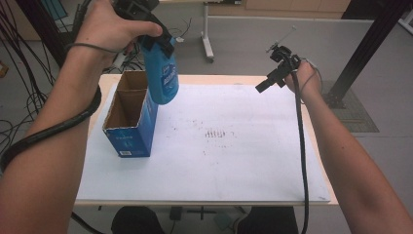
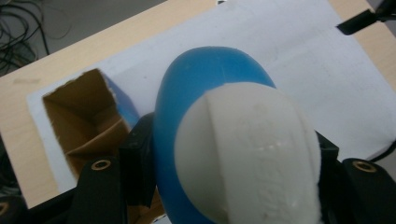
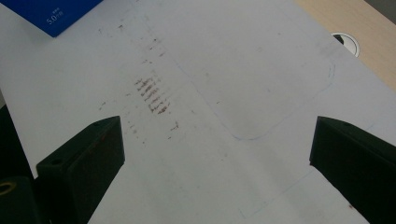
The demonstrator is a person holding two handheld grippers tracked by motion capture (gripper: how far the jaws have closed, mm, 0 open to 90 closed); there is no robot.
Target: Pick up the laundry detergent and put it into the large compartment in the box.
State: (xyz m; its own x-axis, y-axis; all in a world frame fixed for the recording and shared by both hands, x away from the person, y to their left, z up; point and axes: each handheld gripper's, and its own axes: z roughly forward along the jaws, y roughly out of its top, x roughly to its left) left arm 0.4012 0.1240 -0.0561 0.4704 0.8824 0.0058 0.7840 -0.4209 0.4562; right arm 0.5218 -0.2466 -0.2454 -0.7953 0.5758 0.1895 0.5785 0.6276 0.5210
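high view: the table (image 1: pixel 311 146) takes up most of the frame, wood-edged and covered by a white sheet (image 1: pixel 234 161) with faint brown smudges near its middle. beyond it, a grey floor with cables at upper left and a dark post at upper right. at left centre stands the box (image 1: pixel 130 127), blue, open-topped, split into two compartments. the bottle (image 1: pixel 162 73) hangs in the air at upper left, cap end up, just above the box's right edge. it looks like rigid, smooth plastic, likely slippery and moderately heavy if full, so the narrow shoulder below the cap seems the safest hold. the left gripper (image 1: pixel 153 41) is clamped there. the right gripper (image 1: pixel 265 84), upper right, stands wide open and empty.
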